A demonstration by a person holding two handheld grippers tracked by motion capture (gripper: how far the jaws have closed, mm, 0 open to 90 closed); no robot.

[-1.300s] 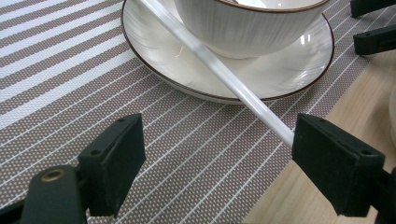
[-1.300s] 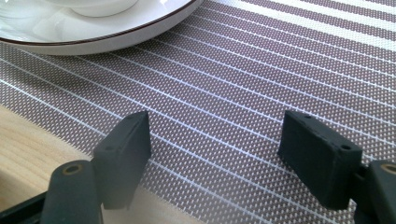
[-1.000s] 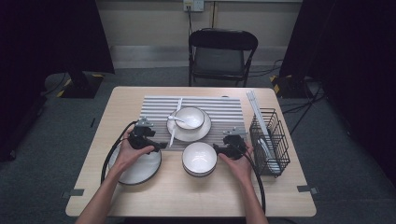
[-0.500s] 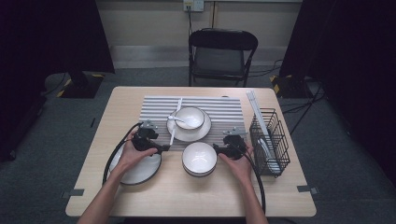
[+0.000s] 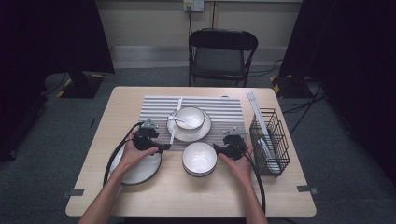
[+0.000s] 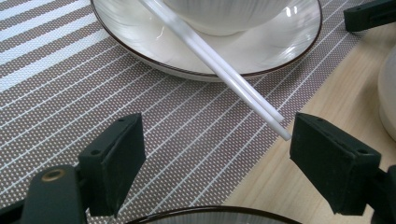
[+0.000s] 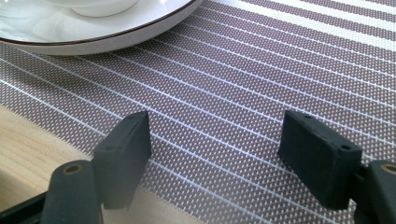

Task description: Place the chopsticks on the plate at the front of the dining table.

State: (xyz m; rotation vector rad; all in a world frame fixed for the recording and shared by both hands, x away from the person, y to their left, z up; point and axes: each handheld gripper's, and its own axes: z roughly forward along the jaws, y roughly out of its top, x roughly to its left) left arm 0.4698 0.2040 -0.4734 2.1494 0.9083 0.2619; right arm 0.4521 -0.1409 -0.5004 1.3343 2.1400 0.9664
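A pair of white chopsticks [image 6: 219, 70] leans on the rim of a white dark-edged plate [image 6: 280, 51], their tips resting on the striped placemat [image 6: 93, 84]. My left gripper [image 6: 217, 140] is open, low over the mat, and the chopstick tips lie just ahead between its jaws. In the high view this left gripper [image 5: 161, 147] sits between the empty front-left plate [image 5: 135, 170] and the chopsticks [image 5: 173, 126]. My right gripper [image 7: 215, 140] is open over bare placemat [image 7: 257, 70], nothing between its jaws. From above, the right gripper [image 5: 217, 148] is beside a white bowl [image 5: 199, 157].
The centre plate [image 5: 203, 131] carries a bowl [image 5: 189, 116] with a white spoon [image 5: 175, 119]. A black wire rack [image 5: 268, 142] holding white tableware stands at the right edge. A black folding chair [image 5: 222, 53] stands behind the table [image 5: 187, 200].
My left gripper has crept a little to the right, toward the chopstick tips. The right gripper has stayed put.
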